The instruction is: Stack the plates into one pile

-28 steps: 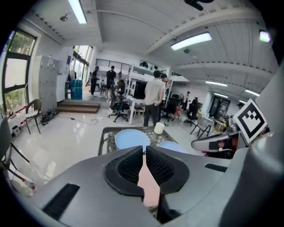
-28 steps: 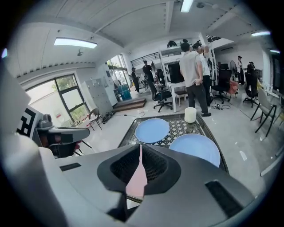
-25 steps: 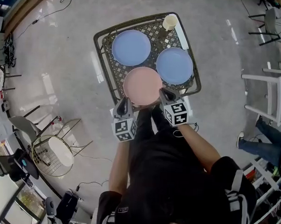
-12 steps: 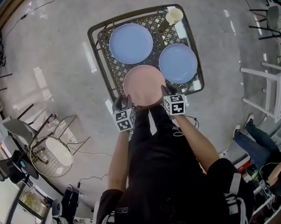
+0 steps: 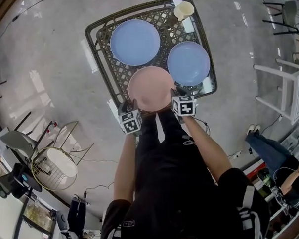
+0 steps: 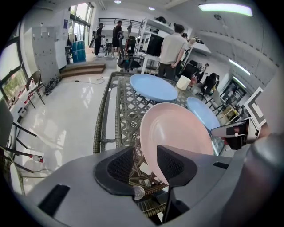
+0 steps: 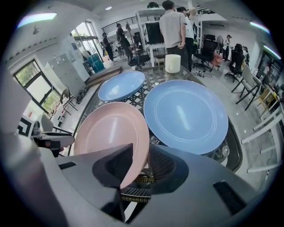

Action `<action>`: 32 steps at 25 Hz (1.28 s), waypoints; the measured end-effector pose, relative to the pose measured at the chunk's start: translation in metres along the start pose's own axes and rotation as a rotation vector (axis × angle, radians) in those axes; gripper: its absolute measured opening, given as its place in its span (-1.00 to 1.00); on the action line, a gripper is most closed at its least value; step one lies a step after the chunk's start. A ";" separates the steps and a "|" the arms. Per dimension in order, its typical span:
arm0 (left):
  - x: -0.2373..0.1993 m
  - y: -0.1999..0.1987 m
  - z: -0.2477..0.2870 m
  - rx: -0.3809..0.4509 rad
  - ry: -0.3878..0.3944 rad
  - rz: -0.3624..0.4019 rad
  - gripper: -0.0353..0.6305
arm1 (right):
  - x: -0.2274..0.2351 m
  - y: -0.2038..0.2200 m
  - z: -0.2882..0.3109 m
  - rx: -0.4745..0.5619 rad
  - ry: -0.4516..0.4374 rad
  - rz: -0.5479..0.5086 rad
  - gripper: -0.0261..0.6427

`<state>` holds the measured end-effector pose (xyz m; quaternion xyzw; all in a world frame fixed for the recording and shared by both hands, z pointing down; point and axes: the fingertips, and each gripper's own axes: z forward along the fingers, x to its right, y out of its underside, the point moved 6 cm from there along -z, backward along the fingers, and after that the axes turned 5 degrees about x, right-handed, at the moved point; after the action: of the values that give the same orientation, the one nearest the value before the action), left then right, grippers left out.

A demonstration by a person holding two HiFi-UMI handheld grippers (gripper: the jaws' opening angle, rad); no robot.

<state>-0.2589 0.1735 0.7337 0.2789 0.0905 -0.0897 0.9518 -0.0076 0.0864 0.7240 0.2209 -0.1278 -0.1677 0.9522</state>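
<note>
A pink plate (image 5: 151,88) lies on the lattice table (image 5: 117,73) nearest me, with two blue plates (image 5: 135,41) (image 5: 188,63) behind it. My left gripper (image 5: 128,108) is at the pink plate's near left rim. Its jaws are opening. In the left gripper view (image 6: 144,153) the pink plate (image 6: 177,133) runs behind the right jaw, untouched by the pads. My right gripper (image 5: 176,95) is at the near right rim. Its jaws (image 7: 141,153) are opening too, with the pink plate's (image 7: 111,131) edge in the gap between them.
A cream cup (image 5: 183,10) stands at the table's far corner. A white stool (image 5: 289,93) stands to the right, and a round wire chair (image 5: 56,167) is on the floor at the left. Several people (image 6: 173,48) stand beyond the table.
Both grippers have moved forward from just short of the pink plate to its near rim, one on each side. The plates have not shifted.
</note>
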 end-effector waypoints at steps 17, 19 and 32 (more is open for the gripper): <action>-0.001 0.008 0.020 -0.073 0.022 0.010 -0.71 | 0.004 0.018 0.019 -0.079 0.042 0.042 -0.83; -0.002 0.009 0.017 -0.073 0.026 -0.005 -0.72 | 0.004 0.019 0.017 -0.075 0.040 0.048 -0.83; -0.007 -0.006 -0.043 0.031 0.046 -0.082 -0.74 | -0.019 -0.002 -0.017 -0.028 -0.005 0.014 -0.83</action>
<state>-0.2720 0.1934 0.6962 0.2916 0.1222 -0.1234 0.9406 -0.0202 0.0984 0.7045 0.2065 -0.1294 -0.1635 0.9560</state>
